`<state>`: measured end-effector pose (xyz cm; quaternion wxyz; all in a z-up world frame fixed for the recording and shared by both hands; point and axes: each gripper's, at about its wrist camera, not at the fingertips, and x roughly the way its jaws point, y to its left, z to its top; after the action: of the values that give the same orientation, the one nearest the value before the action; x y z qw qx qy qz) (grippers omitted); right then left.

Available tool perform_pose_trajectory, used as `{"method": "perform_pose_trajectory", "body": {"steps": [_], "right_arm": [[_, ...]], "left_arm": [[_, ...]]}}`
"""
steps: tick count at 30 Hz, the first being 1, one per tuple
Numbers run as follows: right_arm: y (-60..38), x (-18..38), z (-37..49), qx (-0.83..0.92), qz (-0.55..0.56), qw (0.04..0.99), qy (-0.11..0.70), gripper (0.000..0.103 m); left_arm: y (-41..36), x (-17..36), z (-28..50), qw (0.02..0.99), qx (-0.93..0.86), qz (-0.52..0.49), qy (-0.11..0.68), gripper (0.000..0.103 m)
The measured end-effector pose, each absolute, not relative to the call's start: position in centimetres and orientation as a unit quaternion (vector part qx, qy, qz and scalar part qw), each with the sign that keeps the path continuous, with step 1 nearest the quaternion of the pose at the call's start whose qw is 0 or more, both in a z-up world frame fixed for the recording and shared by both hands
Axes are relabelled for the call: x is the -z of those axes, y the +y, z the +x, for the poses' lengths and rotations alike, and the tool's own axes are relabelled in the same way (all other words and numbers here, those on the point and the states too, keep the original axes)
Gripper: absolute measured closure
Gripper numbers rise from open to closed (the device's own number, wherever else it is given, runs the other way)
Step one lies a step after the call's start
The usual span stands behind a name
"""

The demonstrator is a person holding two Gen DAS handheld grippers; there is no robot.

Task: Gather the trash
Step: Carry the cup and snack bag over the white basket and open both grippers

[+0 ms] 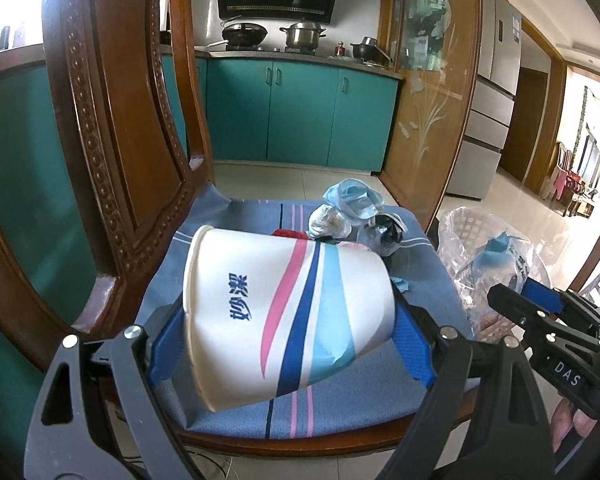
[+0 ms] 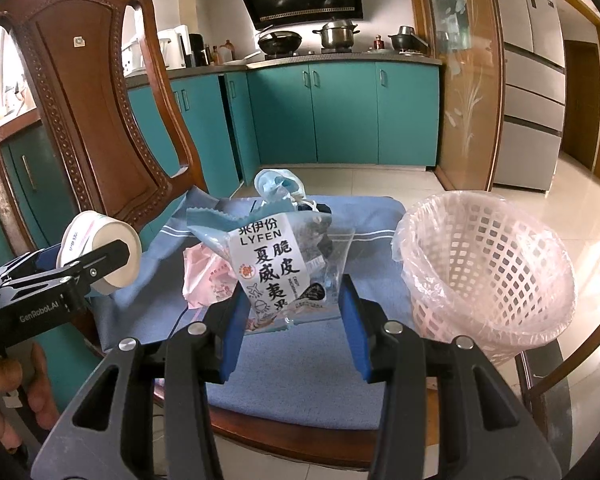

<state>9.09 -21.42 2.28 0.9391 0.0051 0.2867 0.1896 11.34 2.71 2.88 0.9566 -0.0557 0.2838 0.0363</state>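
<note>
The left gripper (image 1: 288, 320) is clamped on a tipped paper cup (image 1: 284, 312) printed 妙潔. The right gripper (image 2: 296, 312) pinches a snack bag (image 2: 272, 268) reading LYFEN above the chair cushion (image 2: 300, 380). Beyond, more wrappers (image 2: 278, 186) sit at the cushion's far edge.

Striped paper cup (image 1: 284, 316) on its side, clamped; snack bag (image 2: 276, 272) upright, clamped – pink lined basket (image 2: 488, 264) beside chair.
</note>
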Motion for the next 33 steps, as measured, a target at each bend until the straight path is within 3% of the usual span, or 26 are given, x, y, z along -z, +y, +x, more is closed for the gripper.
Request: {"method": "perform_pose_trajectory", "body": {"steps": [33], "right_arm": [[-21.38,-1.98,9.34,-0.190,0.002,0.937,0.293,0.059]], "left_arm": [[2.98,-2.46,11.74,0.955,-0.039,-0.054,0.289,0.016]]}}
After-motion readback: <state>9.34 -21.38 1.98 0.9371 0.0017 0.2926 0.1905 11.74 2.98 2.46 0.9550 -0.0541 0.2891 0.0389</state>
